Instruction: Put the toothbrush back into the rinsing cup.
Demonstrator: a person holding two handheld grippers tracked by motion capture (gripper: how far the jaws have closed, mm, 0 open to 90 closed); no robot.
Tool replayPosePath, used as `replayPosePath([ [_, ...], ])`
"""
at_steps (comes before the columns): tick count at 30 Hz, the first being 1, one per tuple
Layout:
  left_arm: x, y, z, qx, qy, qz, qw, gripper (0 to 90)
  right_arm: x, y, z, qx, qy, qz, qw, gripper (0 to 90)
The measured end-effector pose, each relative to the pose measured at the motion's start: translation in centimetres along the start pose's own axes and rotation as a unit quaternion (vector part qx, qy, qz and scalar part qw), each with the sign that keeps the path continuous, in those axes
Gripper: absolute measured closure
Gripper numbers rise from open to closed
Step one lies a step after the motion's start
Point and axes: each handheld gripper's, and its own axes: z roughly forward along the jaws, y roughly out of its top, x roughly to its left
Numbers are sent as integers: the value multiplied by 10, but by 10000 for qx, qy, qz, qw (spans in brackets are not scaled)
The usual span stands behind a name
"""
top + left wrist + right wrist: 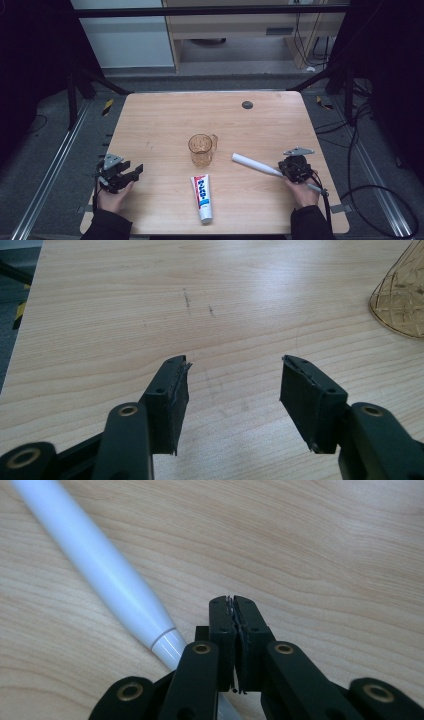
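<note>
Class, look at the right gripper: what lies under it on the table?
Under the right gripper lies a white toothbrush, resting on the wooden table. Its thick handle sticks out toward the amber glass mug. The jaws are shut with nothing between them. The gripper covers the middle of the toothbrush.

White toothbrush handle (252,164): we record one long, smooth, glossy white rod, thick at its far-left end and tapering toward the near right, where a thin ring sets off a narrower neck (167,647). We find it lying flat on the wooden tabletop, set diagonally on the right side, its thick end pointing toward the table's middle. In the right gripper view (107,582) we see it run from the upper left down under the left side of the tool.
</note>
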Motion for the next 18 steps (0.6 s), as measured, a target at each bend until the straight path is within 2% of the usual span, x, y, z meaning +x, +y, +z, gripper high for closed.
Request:
replayPosePath([
  [18,-2,0,0,18,-5,30,10000,439,14,-20,-20,101,312,-218,9992,872],
])
